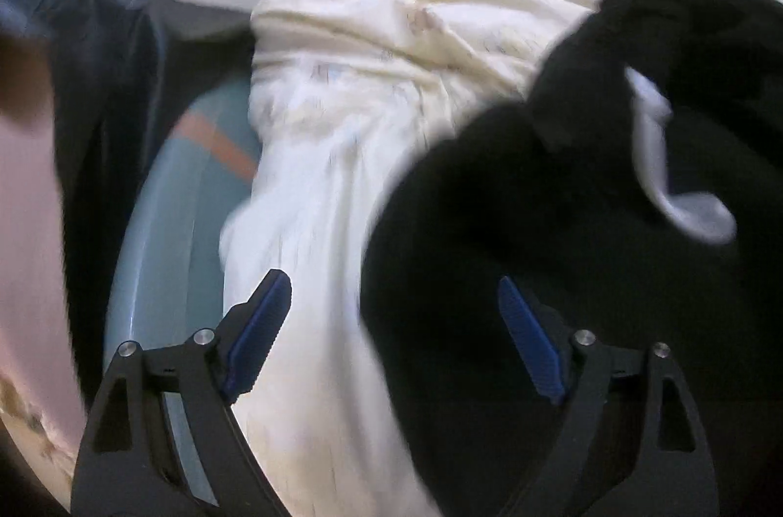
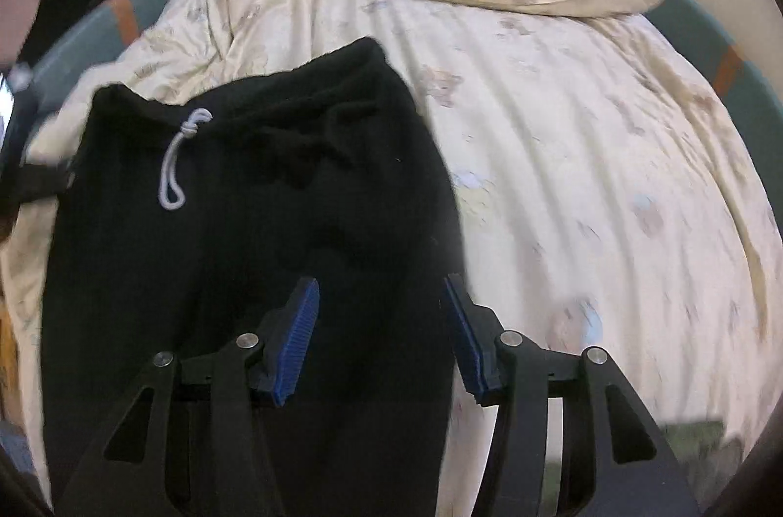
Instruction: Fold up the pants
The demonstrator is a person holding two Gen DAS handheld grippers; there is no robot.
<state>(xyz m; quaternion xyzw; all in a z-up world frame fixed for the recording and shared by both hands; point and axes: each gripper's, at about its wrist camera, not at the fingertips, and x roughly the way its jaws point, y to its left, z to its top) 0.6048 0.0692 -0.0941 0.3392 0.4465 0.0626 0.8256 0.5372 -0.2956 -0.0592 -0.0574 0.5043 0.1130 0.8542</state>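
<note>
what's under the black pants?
The black pants lie on a cream printed duvet, which shows around their waistband and right edge. A white drawstring rests on top. Whatever is under the fabric itself is covered, as is the mattress.

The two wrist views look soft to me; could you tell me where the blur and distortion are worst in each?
Left wrist view: heavy motion smear over the cream duvet and the black pants; the left gripper stays sharp. Right wrist view: milder blur, mostly along the duvet's right side; the white drawstring is readable and the right gripper crisp. Both: fisheye bending and dark corners.
</note>
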